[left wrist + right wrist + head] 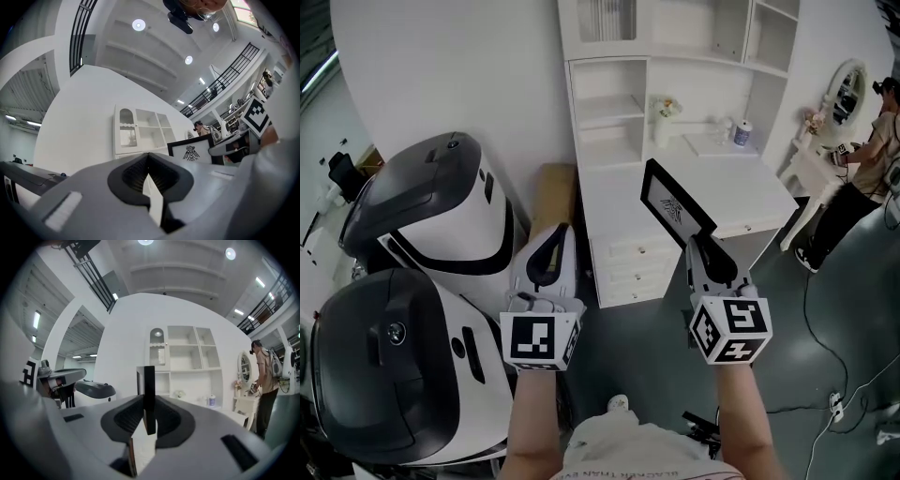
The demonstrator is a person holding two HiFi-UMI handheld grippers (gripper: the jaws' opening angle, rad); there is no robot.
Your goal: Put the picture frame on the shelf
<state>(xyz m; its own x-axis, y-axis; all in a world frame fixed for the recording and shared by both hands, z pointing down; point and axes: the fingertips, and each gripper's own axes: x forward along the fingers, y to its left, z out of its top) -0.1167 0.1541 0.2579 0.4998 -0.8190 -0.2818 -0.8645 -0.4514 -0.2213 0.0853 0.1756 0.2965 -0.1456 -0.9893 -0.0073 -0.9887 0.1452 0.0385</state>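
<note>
While the right tongs (701, 239) are clenched on the lower edge of a black-rimmed picture frame (673, 202) with a white mat and a small dark bird emblem, the frame stands up from them in the air, in front of a tall white shelf unit (675, 58) and not yet on any of its shelves. In the head view the frame is tilted, with its face turned toward the left, and it overlaps the front edge of the unit's white counter (750, 187). In the right gripper view the frame (149, 394) shows edge-on as a dark upright bar pinched between the two pads. The left gripper view shows its printed face (191, 152) off to the right.

The left tongs (551, 240) are pressed together at the tips with nothing between them. They sit beside the right pair, angled slightly upward toward the unit.

On the counter, well back from the frame, stand a white vase of pale flowers (664, 120) and a small blue-and-white cup (743, 133). White drawers (628, 262) sit below the counter. A brown cardboard panel (553, 192) leans just left of the unit, and left of that are two large white and dark-grey rounded machines (431, 211). Far right, a person in dark trousers (862, 178) stands on the grey floor (825, 328) beside a white dressing table with an oval mirror (847, 89).
</note>
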